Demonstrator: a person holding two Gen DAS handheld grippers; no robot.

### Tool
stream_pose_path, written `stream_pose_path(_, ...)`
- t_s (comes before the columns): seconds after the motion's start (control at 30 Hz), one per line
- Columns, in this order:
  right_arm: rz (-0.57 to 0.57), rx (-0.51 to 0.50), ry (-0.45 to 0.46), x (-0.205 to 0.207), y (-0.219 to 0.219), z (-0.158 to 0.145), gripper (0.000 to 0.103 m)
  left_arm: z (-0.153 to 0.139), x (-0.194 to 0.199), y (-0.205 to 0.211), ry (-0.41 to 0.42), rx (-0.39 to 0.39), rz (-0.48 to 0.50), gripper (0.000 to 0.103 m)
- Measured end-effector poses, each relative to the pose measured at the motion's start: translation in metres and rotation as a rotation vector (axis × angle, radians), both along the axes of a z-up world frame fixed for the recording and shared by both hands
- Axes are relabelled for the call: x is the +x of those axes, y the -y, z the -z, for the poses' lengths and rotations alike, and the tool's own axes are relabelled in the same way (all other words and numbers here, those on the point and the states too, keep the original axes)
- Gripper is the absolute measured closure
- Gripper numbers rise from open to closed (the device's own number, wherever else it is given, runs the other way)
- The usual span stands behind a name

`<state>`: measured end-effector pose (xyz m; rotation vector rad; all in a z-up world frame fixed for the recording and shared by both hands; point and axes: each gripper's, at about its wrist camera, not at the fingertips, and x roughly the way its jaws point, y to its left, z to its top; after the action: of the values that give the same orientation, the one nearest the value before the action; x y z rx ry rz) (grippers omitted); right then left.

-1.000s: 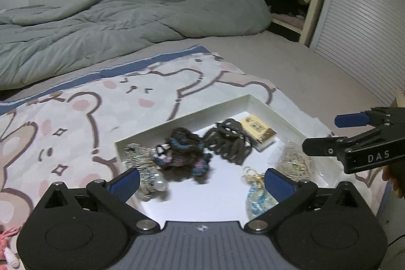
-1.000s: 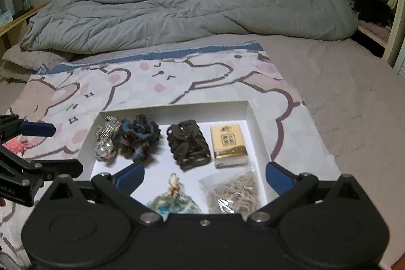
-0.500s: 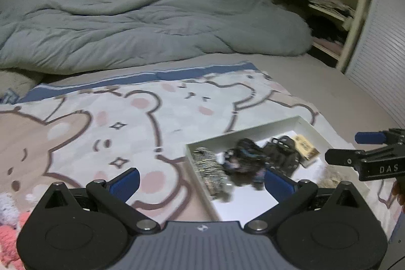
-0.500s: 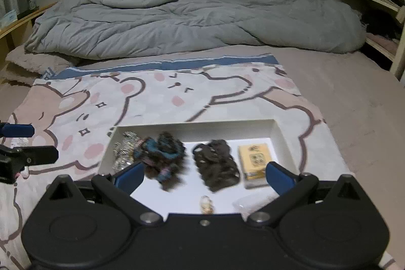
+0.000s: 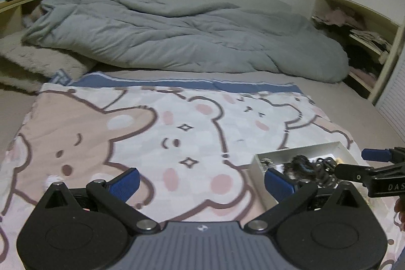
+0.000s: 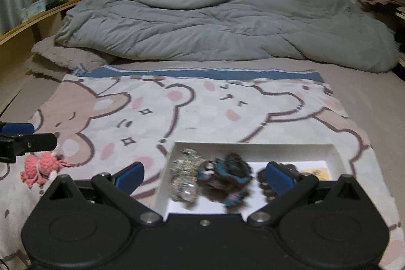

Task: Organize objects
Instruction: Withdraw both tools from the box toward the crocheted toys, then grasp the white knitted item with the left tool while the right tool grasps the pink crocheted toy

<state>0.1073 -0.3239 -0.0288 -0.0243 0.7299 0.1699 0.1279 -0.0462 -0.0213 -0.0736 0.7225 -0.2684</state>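
A white tray [image 6: 331, 151] lies on the bear-print blanket [image 6: 192, 103]. It holds a silver beaded piece [image 6: 183, 168], a dark blue-brown scrunchie [image 6: 227, 176], a dark hair clip [image 6: 263, 184] and a yellow packet [image 6: 314, 172]. A pink crocheted toy [image 6: 40, 166] lies on the blanket to the left. My right gripper [image 6: 203, 175] is open and empty over the tray's near left part. My left gripper [image 5: 201, 184] is open and empty over the blanket, left of the tray [image 5: 258, 163]. The left gripper's fingers [image 6: 27, 142] show above the pink toy.
A grey duvet [image 5: 177, 34] is heaped across the back of the bed. A beige pillow [image 5: 38, 60] lies at the back left. A wooden shelf unit [image 5: 362, 24] with clothes stands at the right, by a slatted door [image 5: 395, 98].
Both grippers have swung left and pulled back. The tray has slid from the middle of the left view to its right edge. The pink toy has come into the right view.
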Motion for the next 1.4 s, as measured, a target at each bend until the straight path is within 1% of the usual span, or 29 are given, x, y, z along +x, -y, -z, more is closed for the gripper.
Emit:
stream_pose_path(0.23, -0.063, 0.025, 0.009, 0.010, -0.041, -0.004, 0.000, -0.003, -0.005, -0.037, 0.015, 0.015, -0.063, 0.000)
stream_pose_path(0.4, -0.103, 0.049, 0.015, 0.014, -0.069, -0.006, 0.000, -0.004, -0.010, -0.061, 0.033, 0.040, -0.109, 0.000)
stream_pose_path(0.77, -0.164, 0.090, 0.022, 0.023, -0.117, -0.008, 0.000, -0.008, -0.017, -0.103, 0.050, 0.042, -0.184, 0.000)
stream_pose_path(0.93, -0.198, 0.073, 0.055, 0.020, -0.134, -0.009, 0.000, -0.006, -0.019, -0.120, 0.053, 0.040, -0.222, 0.000)
stream_pose_path(1.1, -0.192, 0.043, 0.102, 0.018, -0.151, -0.011, 0.000, -0.002, -0.017, -0.134, 0.037, 0.040, -0.263, 0.000)
stream_pose_path(1.2, -0.211, 0.041, 0.104, 0.020, -0.161, -0.007, 0.000, 0.003, -0.014, -0.143, 0.013, 0.055, -0.276, 0.000)
stream_pose_path(1.3, -0.246, 0.036, 0.086, 0.024, -0.174, 0.000, 0.000, 0.009, -0.008, -0.151, -0.011, 0.065, -0.307, 0.000)
stream_pose_path(1.4, -0.276, 0.069, 0.045, 0.030, -0.186, 0.008, 0.000, 0.013, 0.000, -0.162, -0.033, 0.021, -0.331, 0.000)
